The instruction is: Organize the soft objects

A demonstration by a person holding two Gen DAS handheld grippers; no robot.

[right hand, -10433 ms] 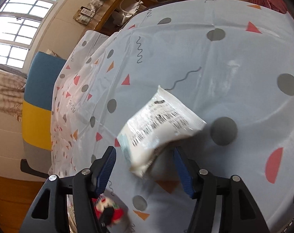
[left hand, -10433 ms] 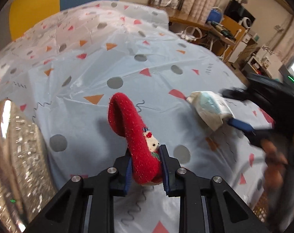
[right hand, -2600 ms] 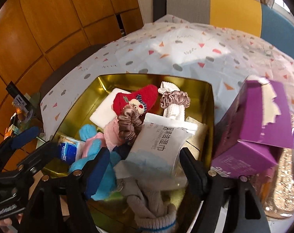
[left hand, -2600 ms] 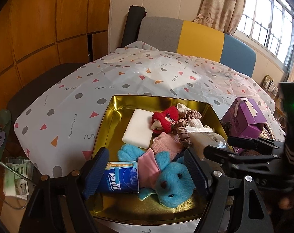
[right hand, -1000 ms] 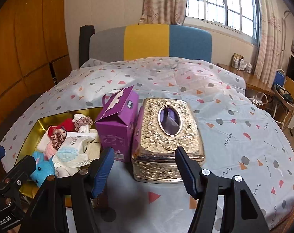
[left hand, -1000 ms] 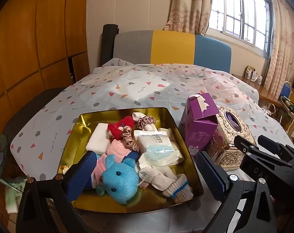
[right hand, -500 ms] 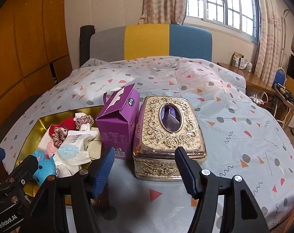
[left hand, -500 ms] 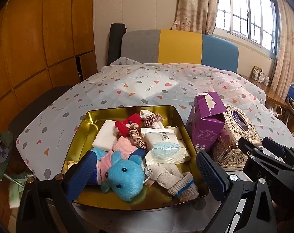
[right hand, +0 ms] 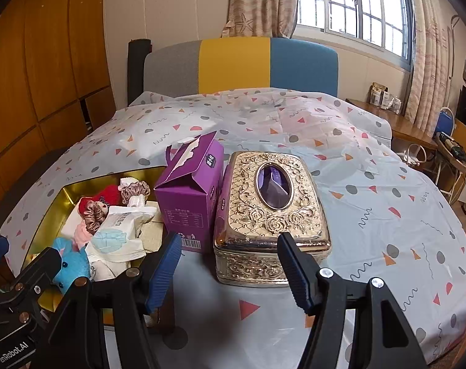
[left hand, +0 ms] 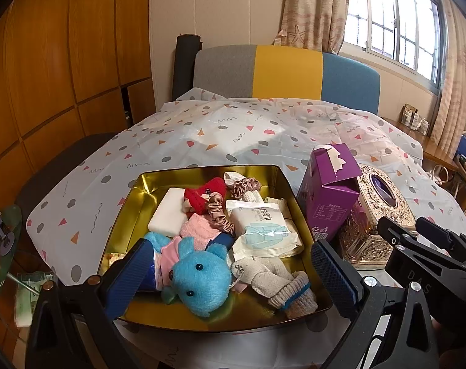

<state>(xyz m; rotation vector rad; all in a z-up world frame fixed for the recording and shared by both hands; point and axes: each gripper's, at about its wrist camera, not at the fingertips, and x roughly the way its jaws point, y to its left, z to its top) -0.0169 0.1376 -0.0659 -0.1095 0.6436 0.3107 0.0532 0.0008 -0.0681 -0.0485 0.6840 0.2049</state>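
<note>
Left gripper (left hand: 233, 273): lower centre of the left wrist view, fingers spread wide, nothing between them, above the near edge of the tray.
Right gripper (right hand: 230, 264): lower centre of the right wrist view, fingers spread, empty, in front of the gold box (right hand: 271, 212).
Tray (left hand: 140, 193): gold, on the desk (left hand: 202, 135); holds blue plush toy (left hand: 199, 273), wipes pack (left hand: 260, 227), red sock (left hand: 205, 193), scrunchies, grey sock.
Purple carton (left hand: 328, 190): upright, between tray and gold box.

tissue pack (left hand: 154, 272) mostly hidden behind blue plush (left hand: 197, 273), wipes packet (left hand: 262, 230) print unreadable
</note>
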